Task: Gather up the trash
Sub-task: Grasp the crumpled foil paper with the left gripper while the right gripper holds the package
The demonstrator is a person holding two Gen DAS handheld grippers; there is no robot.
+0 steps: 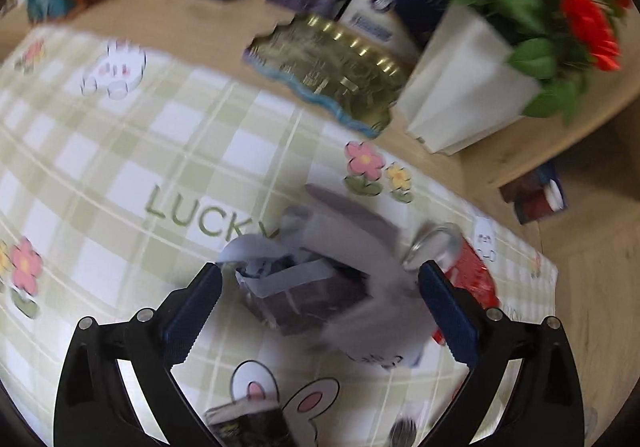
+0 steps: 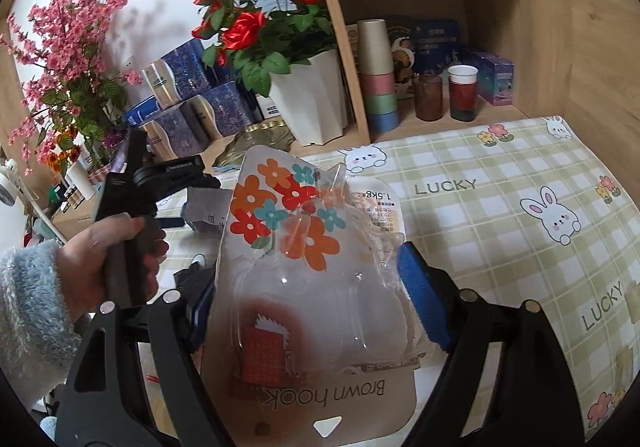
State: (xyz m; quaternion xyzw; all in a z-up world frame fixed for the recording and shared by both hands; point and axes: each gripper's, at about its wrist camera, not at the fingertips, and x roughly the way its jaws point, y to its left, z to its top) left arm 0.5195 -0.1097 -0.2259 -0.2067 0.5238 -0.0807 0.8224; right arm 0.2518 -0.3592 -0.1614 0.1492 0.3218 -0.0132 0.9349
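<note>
between right tool [image 2: 308,303] pads: hook packaging [image 2: 316,287] (clamped); left tool [image 1: 320,311] straddles torn box [image 1: 316,287].

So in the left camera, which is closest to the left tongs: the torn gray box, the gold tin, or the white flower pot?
From the left tongs:
1. Torn gray box, right between the fingers.
2. Gold tin, farther back, middle of the table.
3. White flower pot, back right, beside the tin; nearly as far, so 2 and 3 are close.

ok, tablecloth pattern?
Pale green-and-white check tablecloth with bunnies, flowers and "LUCKY" lettering; clearest in right wrist view.
</note>
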